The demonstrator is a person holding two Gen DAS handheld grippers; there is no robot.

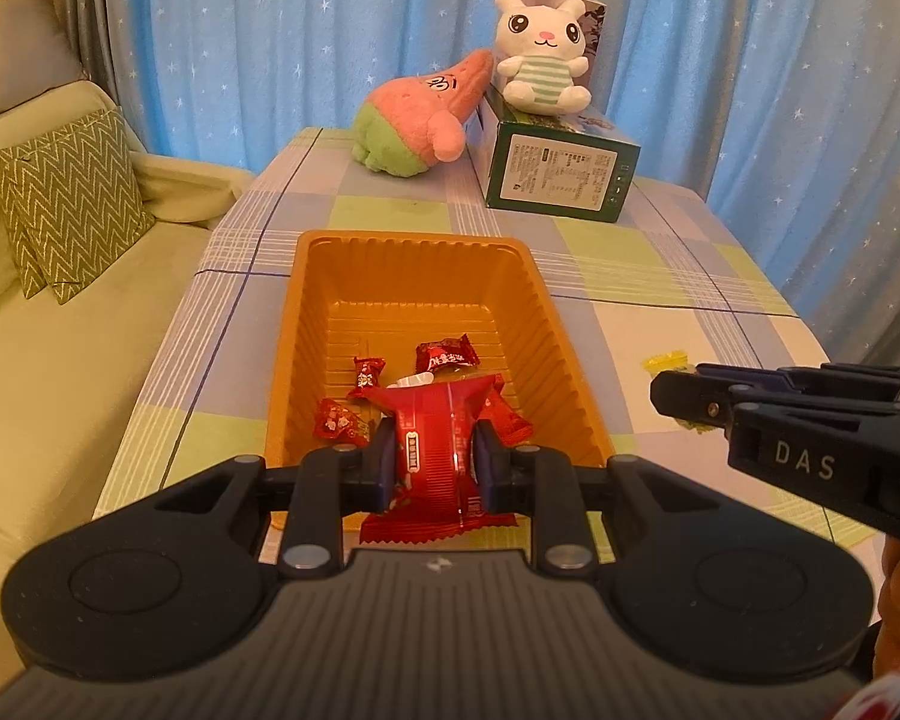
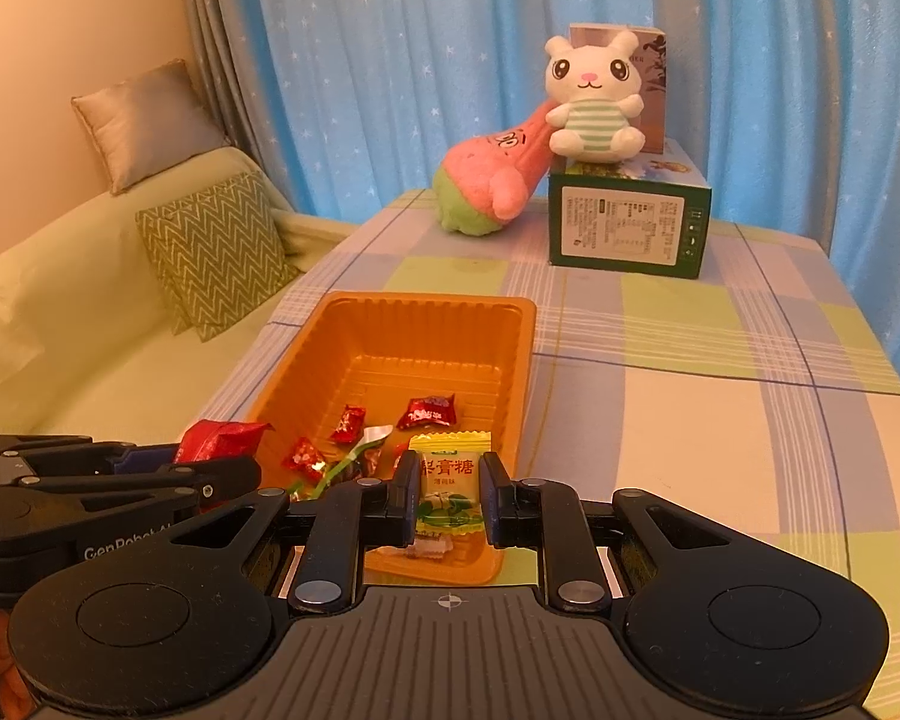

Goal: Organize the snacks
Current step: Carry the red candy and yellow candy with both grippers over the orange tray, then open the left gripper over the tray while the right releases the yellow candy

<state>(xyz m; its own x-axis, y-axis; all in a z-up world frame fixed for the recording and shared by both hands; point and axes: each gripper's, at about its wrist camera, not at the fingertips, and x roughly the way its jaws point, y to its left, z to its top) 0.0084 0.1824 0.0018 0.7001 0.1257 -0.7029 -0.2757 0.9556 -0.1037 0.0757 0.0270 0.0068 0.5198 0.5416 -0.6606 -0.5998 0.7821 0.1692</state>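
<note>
Red foil, a large crinkled snack packet (image 1: 435, 438), sits clamped between the jaws of the left gripper (image 1: 432, 462), its lower end hidden behind the gripper body. Just ahead of those jaws lies the orange ribbed plastic tray (image 1: 324, 276) on the checked cloth surface (image 1: 660, 264), several small red wrapped candies (image 1: 447, 354) inside. The right gripper (image 2: 450, 495), pointing downward over the tray's near end, pinches a yellow-green wrapped candy (image 2: 450, 480) in narrow jaws. Below it, small wrappers are hard to make out. A hand's edge shows bottom right in the left view, mostly cut off.
</note>
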